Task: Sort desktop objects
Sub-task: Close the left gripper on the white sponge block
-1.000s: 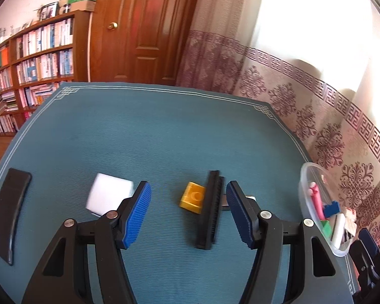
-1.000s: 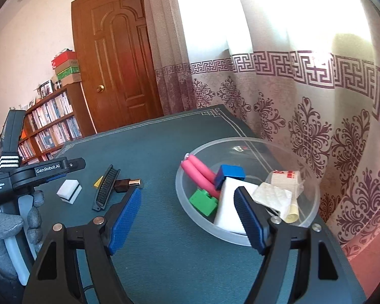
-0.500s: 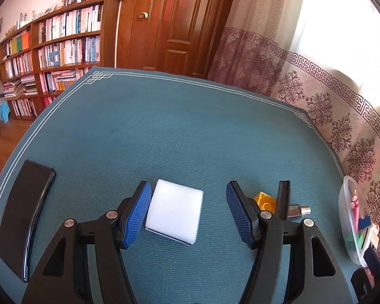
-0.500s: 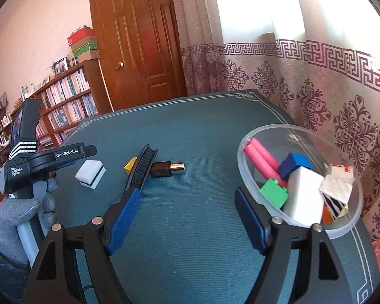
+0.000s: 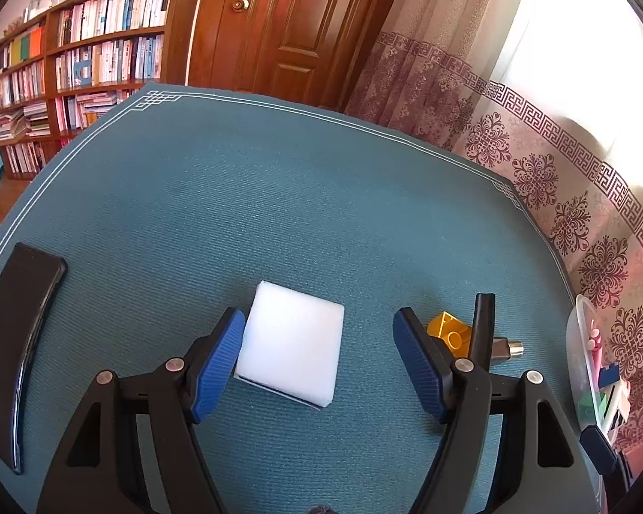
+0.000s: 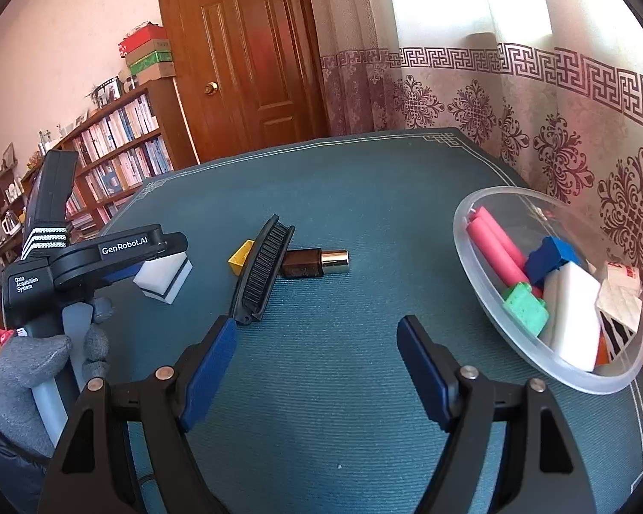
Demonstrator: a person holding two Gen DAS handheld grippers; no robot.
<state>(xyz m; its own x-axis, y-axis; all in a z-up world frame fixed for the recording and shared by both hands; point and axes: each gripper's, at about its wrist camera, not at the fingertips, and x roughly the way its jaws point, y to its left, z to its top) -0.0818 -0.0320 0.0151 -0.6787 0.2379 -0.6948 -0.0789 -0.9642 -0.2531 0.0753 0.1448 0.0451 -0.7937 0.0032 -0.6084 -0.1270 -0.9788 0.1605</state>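
Note:
A white sponge block (image 5: pixel 293 345) with a dark underside lies on the teal table mat, between the fingers of my open left gripper (image 5: pixel 319 355); its left edge is against the left pad. It also shows in the right wrist view (image 6: pixel 165 276). A yellow brick (image 5: pixel 448 334), a black comb (image 6: pixel 263 272) and a brown-and-silver tube (image 6: pixel 315 262) lie mid-table. My right gripper (image 6: pixel 317 364) is open and empty above the mat, near the comb's end. A clear bowl (image 6: pixel 484 282) at the right holds pink sticks, blue and green blocks and a white block.
A black phone (image 5: pixel 15 342) lies at the mat's left edge. A bookshelf (image 5: pixel 77 68) and a wooden door (image 6: pixel 253 51) stand behind the table. A patterned curtain (image 6: pixel 557 128) hangs along the right side. The gloved hand (image 6: pixel 34 364) holds the left gripper's handle.
My left gripper has swung left from the comb and yellow brick and now straddles the white sponge. My right gripper has drawn back and turned left, away from the bowl, toward the comb.

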